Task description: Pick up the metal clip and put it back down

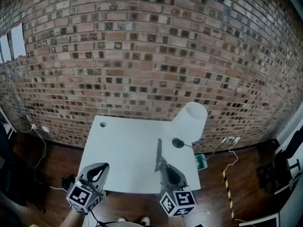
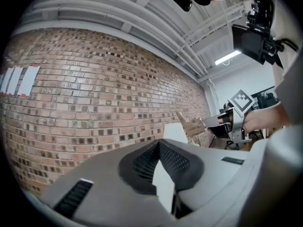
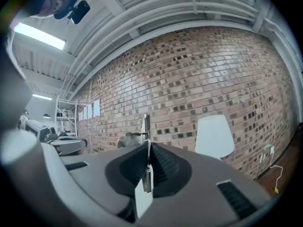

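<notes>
the right gripper (image 3: 148, 150) is clamping the lifted metal clip (image 3: 146, 126), which is jutting beyond its jaws; next, it needs lowering onto the table (image 1: 123, 150) beneath. the left gripper (image 2: 159, 148) is idling, closed and empty.

The left gripper (image 1: 101, 168) sits low on the left and points forward and a bit up. Its jaws are pressed together with nothing in them. The right gripper (image 1: 161, 164) sits low on the right. Its jaws squeeze the thin metal clip (image 3: 146, 126), which sticks out past the tips
</notes>
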A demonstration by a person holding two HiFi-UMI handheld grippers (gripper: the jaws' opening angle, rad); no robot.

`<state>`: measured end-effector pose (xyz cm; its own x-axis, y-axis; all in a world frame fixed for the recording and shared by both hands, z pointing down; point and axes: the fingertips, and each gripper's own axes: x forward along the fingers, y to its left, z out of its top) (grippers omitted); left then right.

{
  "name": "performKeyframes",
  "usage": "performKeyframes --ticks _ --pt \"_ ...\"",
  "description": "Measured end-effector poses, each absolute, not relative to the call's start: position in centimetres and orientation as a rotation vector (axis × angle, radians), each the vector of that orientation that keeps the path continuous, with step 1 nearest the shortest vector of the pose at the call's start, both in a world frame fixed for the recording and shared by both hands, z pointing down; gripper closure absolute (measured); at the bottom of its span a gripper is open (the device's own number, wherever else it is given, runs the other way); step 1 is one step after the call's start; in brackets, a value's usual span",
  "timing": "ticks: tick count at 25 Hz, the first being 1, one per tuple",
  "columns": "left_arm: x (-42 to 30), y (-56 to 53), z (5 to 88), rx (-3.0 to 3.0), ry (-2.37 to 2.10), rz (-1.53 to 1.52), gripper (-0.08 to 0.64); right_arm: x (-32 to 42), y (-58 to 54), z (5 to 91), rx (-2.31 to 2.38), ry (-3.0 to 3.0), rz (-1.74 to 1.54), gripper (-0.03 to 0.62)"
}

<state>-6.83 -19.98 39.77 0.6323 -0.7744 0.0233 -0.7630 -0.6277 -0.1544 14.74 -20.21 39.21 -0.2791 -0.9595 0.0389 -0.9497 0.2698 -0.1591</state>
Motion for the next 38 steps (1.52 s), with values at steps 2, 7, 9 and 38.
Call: performKeyframes --ticks 2,7,9,38 --pt "-6.5 -19.8 39.4 -2.672 1.311 -0.103 0.552 15.2 -19.7 39.2 -1.819 2.449 -0.243 0.600" --pt "-4.8 -20.0 38.2 -2.649 1.365 -0.036 0.554 16.3 -20.0 38.8 -1.795 2.472 -0.206 0.600" --pt "-4.2 -20.1 38.2 -2.658 1.358 -0.026 0.558 16.5 -20.2 38.6 -1.792 2.487 -0.181 0.600" --pt "-3.9 -21.9 36.1 -2.631 1.391 0.076 0.555 16.1 -21.5 37.6 -1.790 2.555 -0.063 0.600"
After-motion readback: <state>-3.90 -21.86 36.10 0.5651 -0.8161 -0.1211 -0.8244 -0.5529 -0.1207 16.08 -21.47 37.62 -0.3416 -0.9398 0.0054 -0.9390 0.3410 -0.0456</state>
